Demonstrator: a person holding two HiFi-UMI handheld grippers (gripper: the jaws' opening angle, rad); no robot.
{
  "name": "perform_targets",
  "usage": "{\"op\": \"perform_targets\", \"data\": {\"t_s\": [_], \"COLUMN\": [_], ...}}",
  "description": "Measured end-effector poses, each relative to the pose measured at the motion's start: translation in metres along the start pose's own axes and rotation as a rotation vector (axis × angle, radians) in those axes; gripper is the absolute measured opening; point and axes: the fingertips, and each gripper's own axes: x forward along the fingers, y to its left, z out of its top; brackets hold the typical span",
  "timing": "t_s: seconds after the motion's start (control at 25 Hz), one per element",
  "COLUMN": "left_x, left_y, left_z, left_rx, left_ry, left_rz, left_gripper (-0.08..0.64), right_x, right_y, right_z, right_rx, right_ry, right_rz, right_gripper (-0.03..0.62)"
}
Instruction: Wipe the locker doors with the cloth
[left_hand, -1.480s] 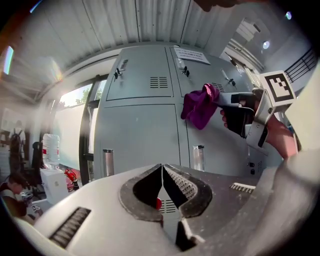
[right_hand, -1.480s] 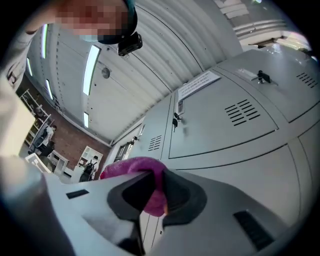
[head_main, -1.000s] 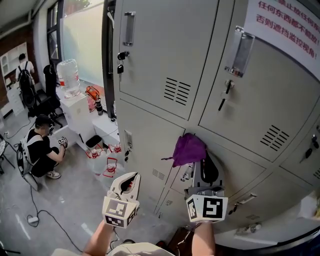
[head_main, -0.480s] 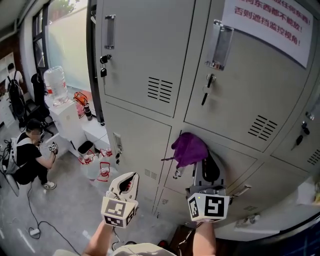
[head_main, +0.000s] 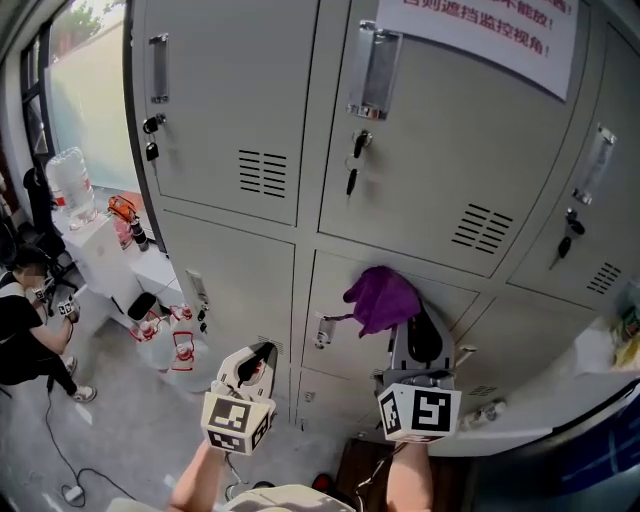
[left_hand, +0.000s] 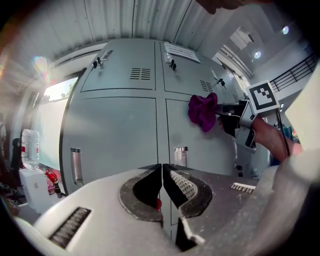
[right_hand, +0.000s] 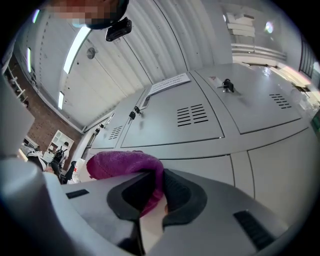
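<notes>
**Grey lockers fill the view, cloth against the middle-row door**

Grey sheet-metal lockers (head_main: 400, 150) take up most of the head view, rising from lower centre to the top edge. From my console, the relation that matters is the bunched purple cloth (head_main: 381, 300) against the middle-row grey metal door (head_main: 335, 285). The cloth sits directly ahead of the right tool (head_main: 410, 325), up-frame from it. It seems pressed against the upper part of that door, just under the seam with the row above. Bare door runs from the cloth toward the left and the bottom of the frame, so I judge the next stroke should go that way.

The right tool's jaws are clamped on a fold of the cloth. The right gripper view shows purple fabric pinched between them, with the rest bulging to the upper left. My right forearm (head_main: 410, 480) comes up from the bottom edge, the tool points up-frame at the door, and its marker cube faces the camera.

The left tool (head_main: 266, 350) hangs at lower left, well apart from the cloth and short of the doors. Its jaws are together with nothing between them. The right hand is the nearer one and already carries the cloth.
</notes>
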Motion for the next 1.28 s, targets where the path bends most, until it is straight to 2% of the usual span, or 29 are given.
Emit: {"op": "perform_targets", "data": {"t_s": [0.4, 0.76, 1.0, 1.28], "left_x": [0.019, 0.029, 0.031, 0.029], "left_y": [-0.039, -0.06, -0.068, -0.063], "left_z": [0.0, 0.001, -0.002, -0.003], "left_rx": [-0.001, -0.004, -0.004, -0.006], "left_ry": [-0.002, -0.004, 0.005, 0.009], "left_rz": [-0.106, -0.155, -0.168, -0.148], "left_gripper": [0.028, 0.028, 0.028, 0.028], "right_x": [-0.025, -0.047, -0.05, -0.061], "right_y": [-0.05, -0.09, -0.097, -0.086], "right_z": [0.002, 0.0, -0.002, 0.004], "right_rx": [-0.032, -0.034, -0.037, -0.012], "right_ry": [0.024, 0.047, 0.05, 0.02], "right_rz": [-0.125, -0.218, -0.23, -0.194], "right_gripper": [0.057, 0.057, 0.058, 0.057]}}
